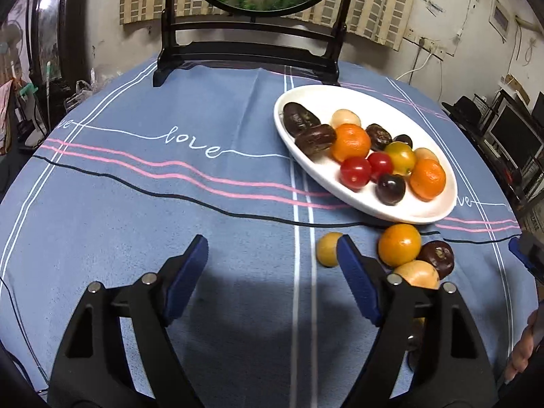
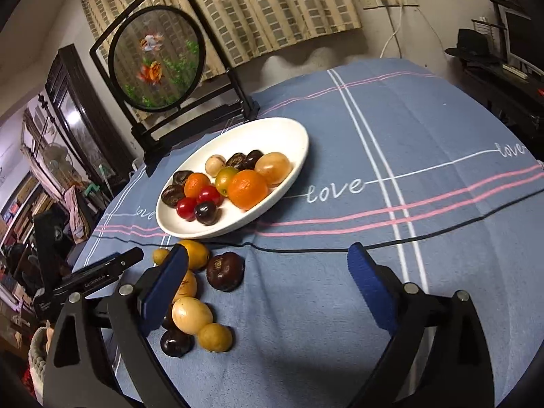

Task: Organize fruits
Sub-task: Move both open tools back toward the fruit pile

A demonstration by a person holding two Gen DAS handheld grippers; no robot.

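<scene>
- Fruits fill a white oval plate (image 2: 299, 156) resting on the surface, which is covered by a blue striped cloth (image 2: 425, 238) with "love" lettering.
- On the plate we see two mandarins, one of them nearest the right wrist camera (image 2: 247, 188), two red cherry tomatoes (image 1: 355, 172), a yellow-green tomato (image 2: 226, 180), pale longan-like fruits and several dark brown ones.
- Loose fruits lie on the cloth just beside the plate's near rim: a third mandarin (image 1: 399, 244), a dark round fruit (image 2: 225, 271), a pale yellow oval fruit (image 2: 192, 315), a small tan fruit (image 2: 215, 337) touching it, and another dark one (image 2: 176, 342).
- We see the left gripper (image 1: 272, 265) with its blue-padded fingers spread wide, holding nothing; a small yellow fruit (image 1: 327, 249) sits just outside its right-hand finger.
- We see the right gripper (image 2: 268, 272) with fingers likewise spread and empty; its left-hand finger partly hides some of the loose fruits.
- Behind the plate stands a round goldfish screen (image 2: 156, 57) in a black frame.
</scene>
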